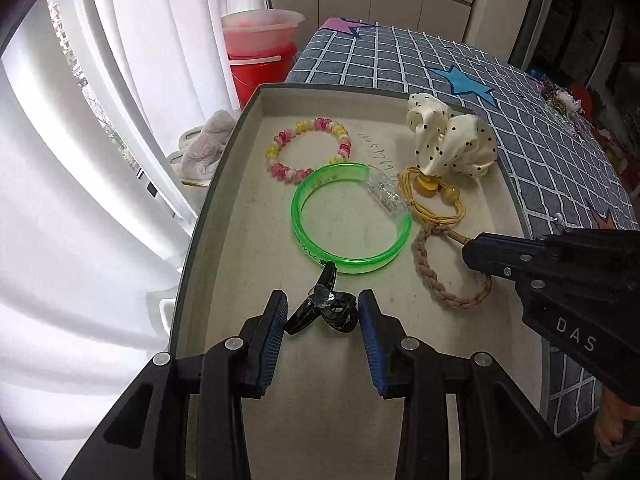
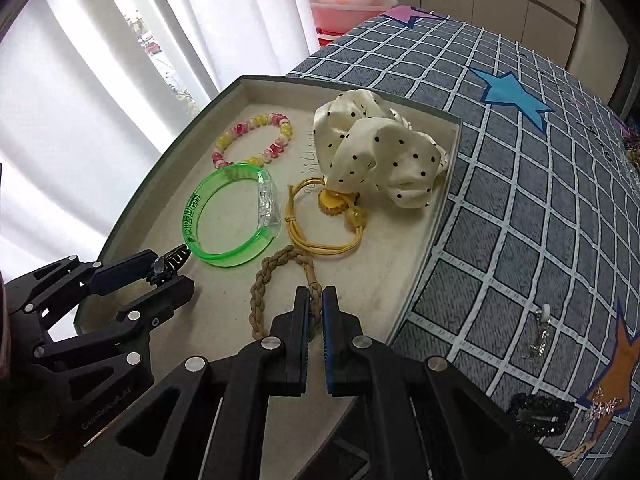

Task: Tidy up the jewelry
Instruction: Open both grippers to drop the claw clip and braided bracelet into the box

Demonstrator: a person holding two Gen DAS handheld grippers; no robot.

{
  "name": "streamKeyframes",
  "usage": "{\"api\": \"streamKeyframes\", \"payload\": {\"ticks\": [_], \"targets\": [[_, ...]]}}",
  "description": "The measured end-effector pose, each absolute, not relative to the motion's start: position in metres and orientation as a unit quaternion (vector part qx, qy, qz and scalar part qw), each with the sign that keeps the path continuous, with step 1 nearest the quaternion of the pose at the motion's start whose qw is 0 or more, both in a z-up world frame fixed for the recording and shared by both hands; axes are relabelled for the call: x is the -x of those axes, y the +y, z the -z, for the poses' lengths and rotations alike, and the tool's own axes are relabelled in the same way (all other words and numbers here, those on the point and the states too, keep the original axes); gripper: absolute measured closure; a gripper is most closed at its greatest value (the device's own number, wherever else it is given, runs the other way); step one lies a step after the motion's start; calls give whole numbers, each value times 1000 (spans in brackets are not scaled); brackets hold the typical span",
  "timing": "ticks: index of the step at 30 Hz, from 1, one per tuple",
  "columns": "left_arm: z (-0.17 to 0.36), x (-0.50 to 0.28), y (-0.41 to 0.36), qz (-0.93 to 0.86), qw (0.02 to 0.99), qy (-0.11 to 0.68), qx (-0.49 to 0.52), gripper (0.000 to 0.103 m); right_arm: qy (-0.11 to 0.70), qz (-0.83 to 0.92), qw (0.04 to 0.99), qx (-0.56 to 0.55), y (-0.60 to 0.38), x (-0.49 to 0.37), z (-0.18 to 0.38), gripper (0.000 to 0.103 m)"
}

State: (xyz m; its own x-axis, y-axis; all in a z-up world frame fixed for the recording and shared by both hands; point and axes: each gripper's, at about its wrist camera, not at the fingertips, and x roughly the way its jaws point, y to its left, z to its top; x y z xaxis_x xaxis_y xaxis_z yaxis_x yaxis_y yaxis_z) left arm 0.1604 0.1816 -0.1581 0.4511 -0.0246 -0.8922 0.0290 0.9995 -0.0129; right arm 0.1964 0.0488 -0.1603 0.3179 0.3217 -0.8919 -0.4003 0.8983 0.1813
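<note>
A beige tray (image 1: 240, 128) (image 2: 436, 216) holds a pink-yellow bead bracelet (image 1: 310, 150) (image 2: 253, 141), a green bangle (image 1: 352, 220) (image 2: 230, 220), a polka-dot scrunchie (image 1: 452, 136) (image 2: 384, 152), a yellow hair tie (image 1: 436, 200) (image 2: 324, 220) and a braided tan hair tie (image 1: 452, 268) (image 2: 276, 284). My left gripper (image 1: 323, 310) (image 2: 170, 276) is open around a black hair clip (image 1: 324, 308) (image 2: 172, 262), its pads just apart from it. My right gripper (image 2: 316, 300) (image 1: 470, 252) is shut on the braided tan hair tie.
The tray lies on a grey checked cloth with stars (image 1: 400, 60) (image 2: 520, 160). A silver earring (image 2: 540, 332) and a black beaded clip (image 2: 540, 414) lie on the cloth at right. A red bucket (image 1: 260, 60) and white curtains stand beyond the tray.
</note>
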Motion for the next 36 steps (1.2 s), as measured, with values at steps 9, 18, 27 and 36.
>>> {"api": "streamKeyframes", "payload": {"ticks": [9, 18, 27, 36], "targets": [[165, -188, 185, -9, 851, 525, 6, 58, 531, -206, 821, 38, 48, -224, 161, 97], [166, -185, 183, -31, 856, 516, -5, 36, 533, -209, 818, 58, 58, -227, 168, 96], [163, -181, 179, -41, 855, 517, -12, 36, 535, -217, 815, 49, 56, -223, 161, 57], [151, -169, 181, -44, 861, 506, 6, 12, 518, -220, 826, 5, 36, -214, 131, 42]]}}
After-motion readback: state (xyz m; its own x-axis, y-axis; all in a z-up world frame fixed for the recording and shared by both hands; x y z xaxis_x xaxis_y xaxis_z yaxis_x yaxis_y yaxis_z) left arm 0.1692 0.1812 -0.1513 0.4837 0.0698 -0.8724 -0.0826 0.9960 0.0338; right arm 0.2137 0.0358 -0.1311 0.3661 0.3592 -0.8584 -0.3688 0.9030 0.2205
